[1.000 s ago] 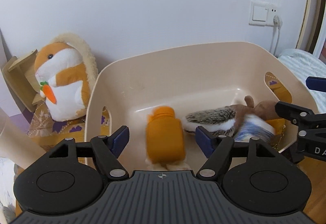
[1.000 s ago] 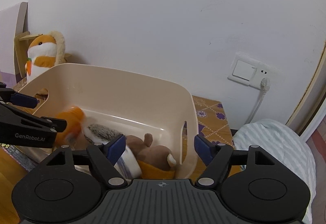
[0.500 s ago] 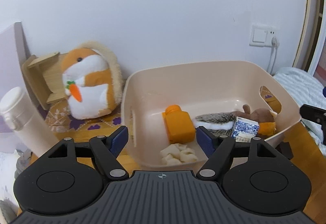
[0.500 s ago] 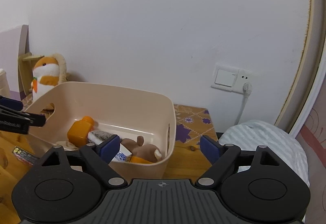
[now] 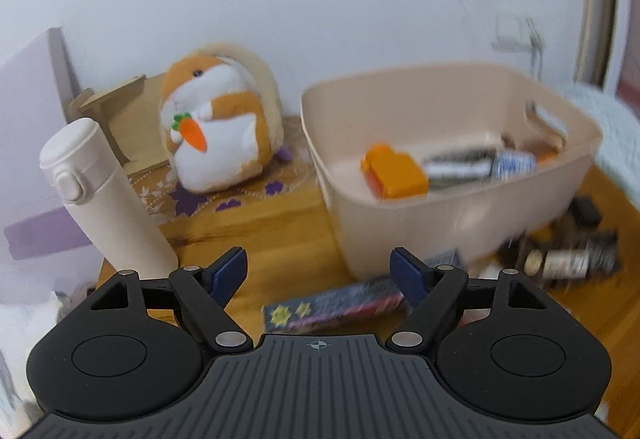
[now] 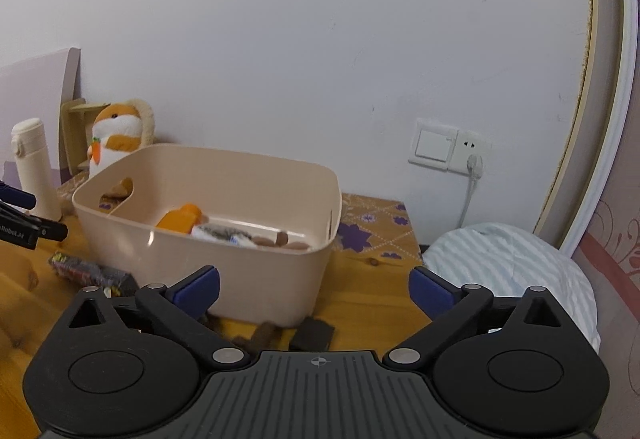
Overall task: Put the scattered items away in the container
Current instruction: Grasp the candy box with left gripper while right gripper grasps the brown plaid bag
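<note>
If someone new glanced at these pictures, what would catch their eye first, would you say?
Probably the beige tub on the wooden table, with an orange bottle lying inside. Next, the hamster plush holding a carrot against the wall, left of the tub, and the white flask upright in front of it.

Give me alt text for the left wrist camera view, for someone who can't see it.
An open, empty left hand-held gripper hovers over a wooden table, above a dark starred packet. Behind it a beige bin holds an orange bottle and blurred items; a hamster plush and a white flask stand to its left.
</note>
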Action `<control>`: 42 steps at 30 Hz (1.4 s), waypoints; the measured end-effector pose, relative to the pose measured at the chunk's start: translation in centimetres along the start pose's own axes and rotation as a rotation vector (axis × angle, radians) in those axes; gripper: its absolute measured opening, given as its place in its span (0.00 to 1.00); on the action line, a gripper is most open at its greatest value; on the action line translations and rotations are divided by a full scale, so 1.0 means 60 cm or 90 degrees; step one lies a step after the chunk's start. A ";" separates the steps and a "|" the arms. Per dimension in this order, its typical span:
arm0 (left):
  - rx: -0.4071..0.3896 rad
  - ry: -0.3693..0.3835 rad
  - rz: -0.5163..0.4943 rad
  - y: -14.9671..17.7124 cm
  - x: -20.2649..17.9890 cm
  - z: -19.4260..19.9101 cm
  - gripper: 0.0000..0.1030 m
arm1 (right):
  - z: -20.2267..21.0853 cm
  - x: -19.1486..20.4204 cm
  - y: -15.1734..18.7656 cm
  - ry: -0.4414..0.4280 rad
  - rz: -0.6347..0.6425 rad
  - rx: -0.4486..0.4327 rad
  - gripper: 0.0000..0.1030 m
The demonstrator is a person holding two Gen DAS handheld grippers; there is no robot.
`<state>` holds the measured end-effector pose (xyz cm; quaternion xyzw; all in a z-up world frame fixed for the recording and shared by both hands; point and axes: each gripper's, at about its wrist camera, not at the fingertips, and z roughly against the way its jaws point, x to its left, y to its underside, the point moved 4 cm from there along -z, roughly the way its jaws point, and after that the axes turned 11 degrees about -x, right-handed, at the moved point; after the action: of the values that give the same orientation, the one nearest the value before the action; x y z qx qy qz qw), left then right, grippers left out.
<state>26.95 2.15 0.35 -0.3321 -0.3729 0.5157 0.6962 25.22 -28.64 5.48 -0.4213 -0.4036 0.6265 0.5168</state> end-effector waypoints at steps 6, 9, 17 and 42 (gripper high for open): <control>0.016 0.051 -0.125 0.039 -0.011 -0.018 0.78 | -0.006 0.010 0.036 -0.027 0.009 0.031 1.00; 0.028 0.060 -0.162 0.053 -0.011 -0.037 0.78 | -0.017 0.028 0.058 -0.054 0.051 0.055 1.00; 0.047 0.092 -0.244 0.076 -0.006 -0.084 0.78 | -0.041 0.092 0.092 -0.121 0.250 0.065 1.00; -0.003 0.179 -0.315 0.066 -0.014 -0.134 0.82 | -0.112 0.154 0.127 -0.284 0.432 0.118 0.75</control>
<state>31.84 1.70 -7.18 -0.3008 -0.3440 0.2779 0.8449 28.20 -20.08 -4.88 -0.3358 -0.2855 0.8711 0.2164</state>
